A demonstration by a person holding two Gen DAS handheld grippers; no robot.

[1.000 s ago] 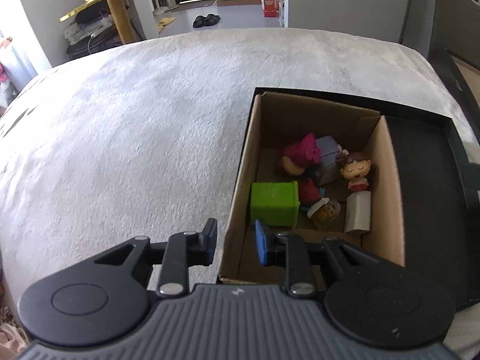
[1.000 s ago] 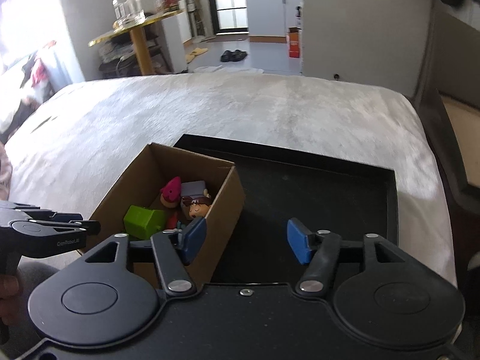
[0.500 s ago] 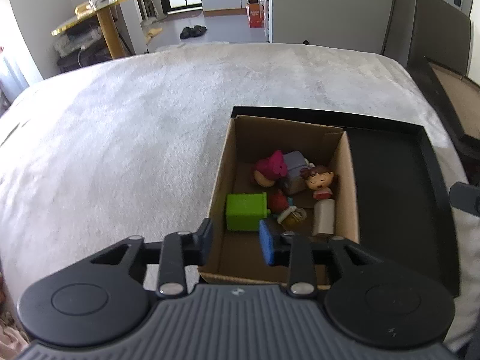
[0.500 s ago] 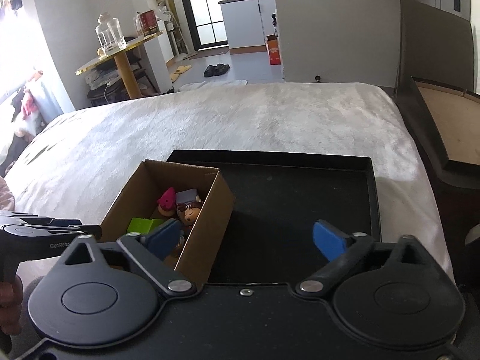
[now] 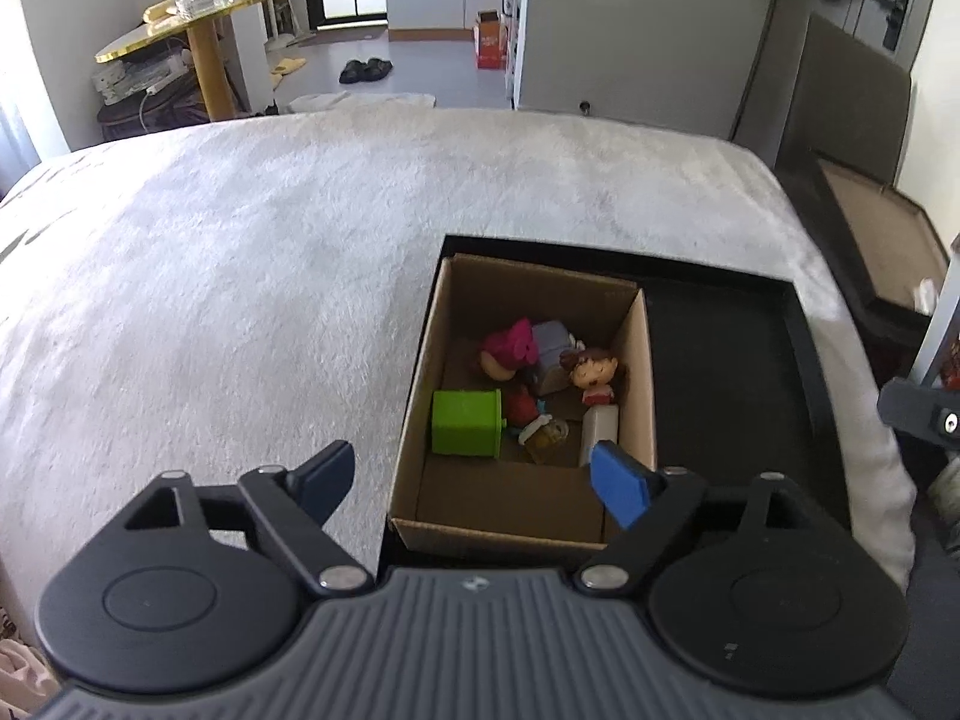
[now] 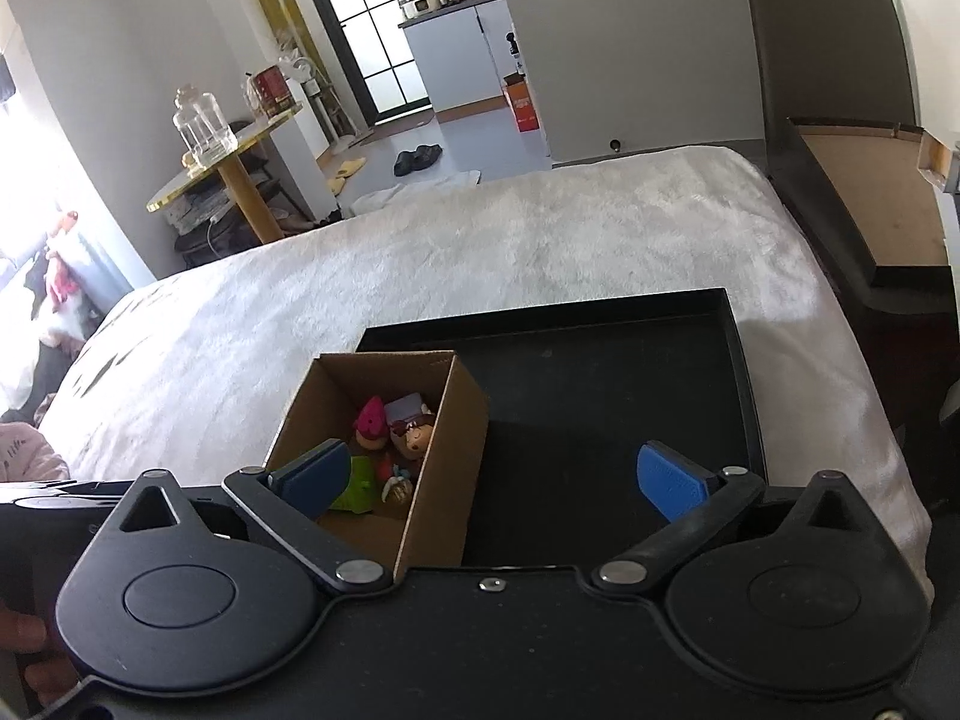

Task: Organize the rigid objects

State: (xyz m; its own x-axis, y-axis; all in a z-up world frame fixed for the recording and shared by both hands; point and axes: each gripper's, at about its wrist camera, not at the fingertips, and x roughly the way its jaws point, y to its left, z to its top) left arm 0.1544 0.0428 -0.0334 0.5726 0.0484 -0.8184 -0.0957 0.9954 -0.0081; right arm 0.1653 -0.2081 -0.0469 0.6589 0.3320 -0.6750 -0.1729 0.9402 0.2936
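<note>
Left wrist view: the left gripper (image 5: 474,480) has just been opening, its jaws wide apart with nothing between them, above the box's (image 5: 636,360) near end. The box, holding a green block (image 5: 465,423) and figurines (image 5: 591,372), sits in the tray's (image 5: 804,360) left corner. The right gripper (image 6: 492,480) has likewise been opening, holding nothing

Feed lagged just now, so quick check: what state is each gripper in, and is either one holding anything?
Left gripper: jaws open, just been opening, holding nothing.
Right gripper: jaws open wide, just been opening, holding nothing.
</note>
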